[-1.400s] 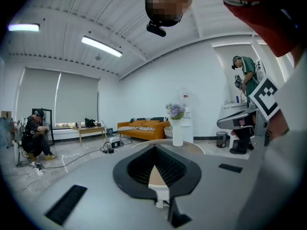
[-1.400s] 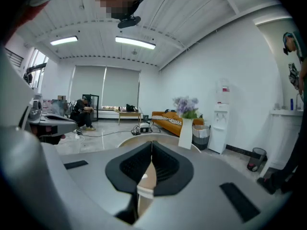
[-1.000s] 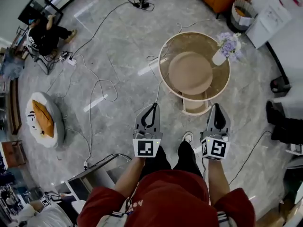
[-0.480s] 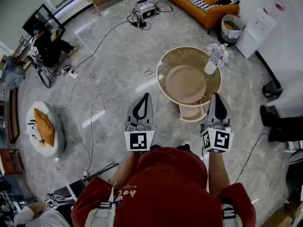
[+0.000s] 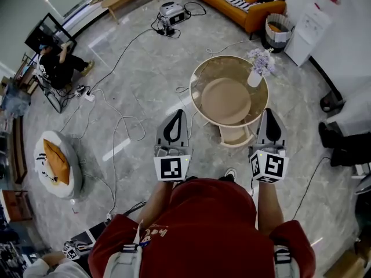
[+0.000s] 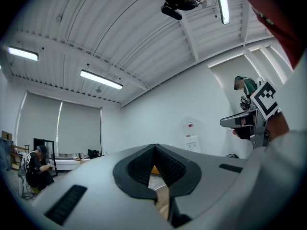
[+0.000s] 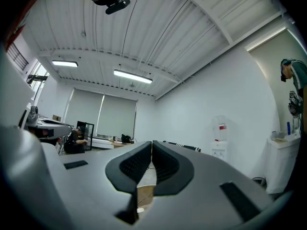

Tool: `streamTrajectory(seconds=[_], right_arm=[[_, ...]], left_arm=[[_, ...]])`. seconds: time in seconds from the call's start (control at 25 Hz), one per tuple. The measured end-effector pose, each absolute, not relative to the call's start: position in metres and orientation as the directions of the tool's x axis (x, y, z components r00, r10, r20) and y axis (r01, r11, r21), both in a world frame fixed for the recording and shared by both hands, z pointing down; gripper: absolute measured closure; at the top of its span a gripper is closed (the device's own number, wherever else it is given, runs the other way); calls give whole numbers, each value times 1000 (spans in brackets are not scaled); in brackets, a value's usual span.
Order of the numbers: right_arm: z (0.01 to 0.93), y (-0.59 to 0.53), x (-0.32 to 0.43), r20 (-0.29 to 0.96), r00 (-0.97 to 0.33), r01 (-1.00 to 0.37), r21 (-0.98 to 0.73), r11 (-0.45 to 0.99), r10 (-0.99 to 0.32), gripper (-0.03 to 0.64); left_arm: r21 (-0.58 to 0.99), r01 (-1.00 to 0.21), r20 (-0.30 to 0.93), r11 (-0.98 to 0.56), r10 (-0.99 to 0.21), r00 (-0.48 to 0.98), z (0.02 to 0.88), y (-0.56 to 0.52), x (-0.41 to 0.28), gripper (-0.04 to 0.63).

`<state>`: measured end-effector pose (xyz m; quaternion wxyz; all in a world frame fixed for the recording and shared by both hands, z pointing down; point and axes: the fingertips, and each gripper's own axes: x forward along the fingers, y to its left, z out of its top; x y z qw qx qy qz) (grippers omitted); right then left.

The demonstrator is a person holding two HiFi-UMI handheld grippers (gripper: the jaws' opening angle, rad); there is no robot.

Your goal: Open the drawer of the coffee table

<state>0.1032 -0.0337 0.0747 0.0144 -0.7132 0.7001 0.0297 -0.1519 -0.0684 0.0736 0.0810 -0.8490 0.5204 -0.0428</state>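
Observation:
The round glass-topped coffee table (image 5: 207, 66) stands on the floor ahead of me. A tan drawer (image 5: 235, 135) juts from under its near side. On the far right of the top is a white vase of purple flowers (image 5: 255, 76). My left gripper (image 5: 179, 113) hovers left of the drawer and my right gripper (image 5: 268, 113) right of it. Both are well above the floor and touch nothing. In the left gripper view the left gripper (image 6: 154, 146) is shut and empty. The right gripper (image 7: 152, 143) in its own view is also shut on nothing, pointing level into the room.
Cables (image 5: 119, 123) snake over the marble floor on the left. A round cushion (image 5: 56, 162) lies far left and a seated person (image 5: 53, 65) is beyond it. An orange sofa (image 5: 246, 2), a bin (image 5: 277, 29) and a white dispenser (image 5: 310, 30) line the far side.
Both grippers have risen, staying shut and empty. The table and floor now look smaller and farther below than a second ago.

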Motion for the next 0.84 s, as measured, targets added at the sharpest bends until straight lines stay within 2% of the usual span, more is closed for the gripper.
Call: streamTrajectory(seconds=[0.84], right_arm=[[77, -38, 112, -47, 14, -999, 43, -16, -999, 594]], left_arm=[[-177, -856, -6, -486, -869, 495, 76, -64, -124, 583]])
